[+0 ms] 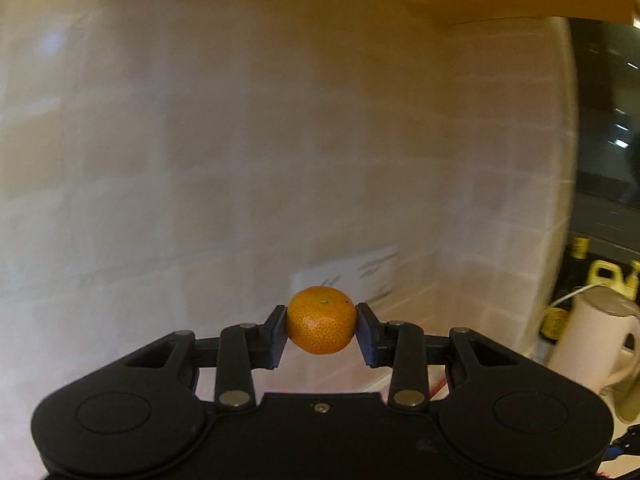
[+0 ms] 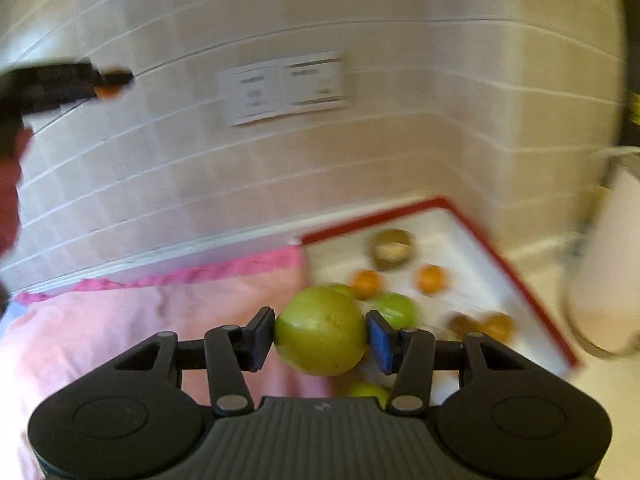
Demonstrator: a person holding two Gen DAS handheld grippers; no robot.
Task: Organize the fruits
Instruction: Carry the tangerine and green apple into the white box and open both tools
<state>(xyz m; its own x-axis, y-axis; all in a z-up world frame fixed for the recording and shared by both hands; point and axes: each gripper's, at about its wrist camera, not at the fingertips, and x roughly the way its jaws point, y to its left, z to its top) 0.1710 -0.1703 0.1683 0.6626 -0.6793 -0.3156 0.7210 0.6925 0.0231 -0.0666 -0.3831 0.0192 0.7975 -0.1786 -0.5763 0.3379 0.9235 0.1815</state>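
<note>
Left gripper (image 1: 321,330): both pads pressed against the sides of a small orange mandarin (image 1: 321,319), jaws narrowed to the fruit's width. The fruit is held in the air in front of the tiled wall (image 1: 240,140); a white kettle (image 1: 592,344) stands lower right of it.

Right gripper (image 2: 320,338): jaws partly apart, clamped on a green apple (image 2: 320,330), pads on its left and right sides, the apple lifted clear.

Landmark: red-rimmed white tray (image 2: 516,272). It sits behind and right of the held apple. On it: a brown kiwi-like fruit (image 2: 392,244) near the far edge, two mandarins (image 2: 430,278) mid-tray, another green apple (image 2: 394,308) nearer; further blurred fruit at the near side. Pink cloth (image 2: 152,320) lies just left of the tray. A white jug (image 2: 604,280) stands right of the tray. Wall sockets (image 2: 284,88) are above the tray, on the tiles.
</note>
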